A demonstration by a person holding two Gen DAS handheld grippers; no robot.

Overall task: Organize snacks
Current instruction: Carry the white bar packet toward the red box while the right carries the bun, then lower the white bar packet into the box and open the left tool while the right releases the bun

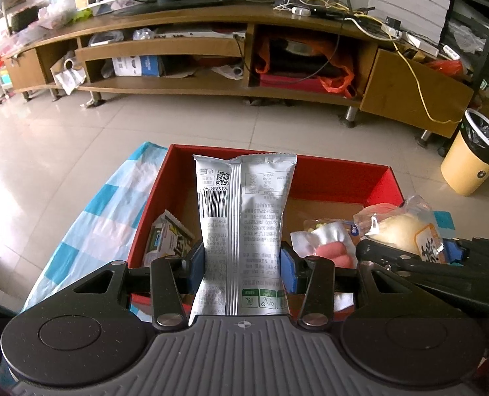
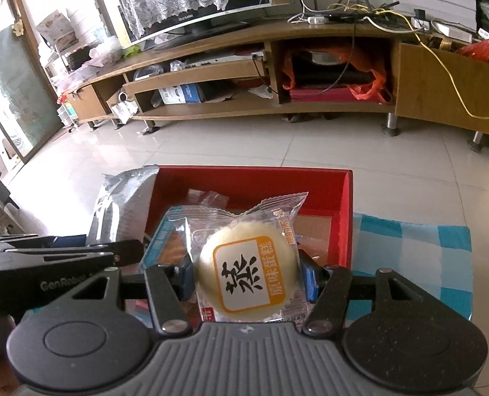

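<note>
My left gripper [image 1: 243, 260] is shut on a silver snack bag [image 1: 244, 204], held upright above the red box [image 1: 340, 178]. My right gripper [image 2: 246, 274] is shut on a wrapped steamed cake [image 2: 244, 264] with an orange-framed label, held over the same red box [image 2: 251, 181]. The cake [image 1: 406, 227] and the right gripper also show at the right of the left wrist view. The silver bag [image 2: 122, 198] and left gripper show at the left of the right wrist view. Inside the box lie a pink sausage pack [image 1: 323, 244] and a green-and-black packet [image 1: 167, 234].
The box sits on a blue-and-white checked cloth [image 1: 106, 217] on a tiled floor. A long wooden TV stand [image 1: 211, 49] runs across the back. A yellow bin with a black liner [image 1: 475, 155] stands at the right.
</note>
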